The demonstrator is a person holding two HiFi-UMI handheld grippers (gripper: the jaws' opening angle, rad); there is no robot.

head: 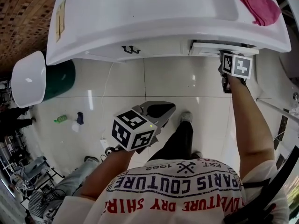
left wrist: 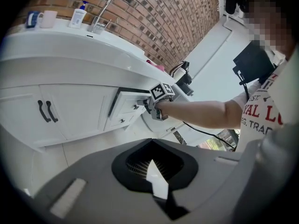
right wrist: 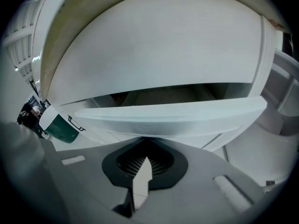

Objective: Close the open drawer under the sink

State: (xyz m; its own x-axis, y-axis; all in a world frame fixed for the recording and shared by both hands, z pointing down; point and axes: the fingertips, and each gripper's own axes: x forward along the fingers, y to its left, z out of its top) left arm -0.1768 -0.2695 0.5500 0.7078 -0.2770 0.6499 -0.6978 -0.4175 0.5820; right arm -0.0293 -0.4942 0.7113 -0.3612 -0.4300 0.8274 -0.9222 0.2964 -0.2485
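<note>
The white drawer (head: 218, 47) under the right end of the sink counter (head: 154, 27) stands partly pulled out. In the right gripper view its front (right wrist: 177, 115) fills the middle, with a dark gap to the inside above it. My right gripper (head: 227, 76) is right up against the drawer front, jaws shut with nothing between them (right wrist: 145, 141). From the left gripper view I see the drawer (left wrist: 126, 107) and the right gripper (left wrist: 153, 107) at its face. My left gripper (head: 161, 108) hangs low over the floor, away from the cabinet, shut and empty (left wrist: 152, 141).
A pink cloth (head: 260, 6) lies on the counter's right end. Two dark handles (head: 131, 49) mark the cabinet doors at the left. A green bin (head: 63, 78) with a white lid (head: 28, 78) stands on the tiled floor. A soap bottle (left wrist: 78, 15) and mug (left wrist: 48, 18) stand by the faucet.
</note>
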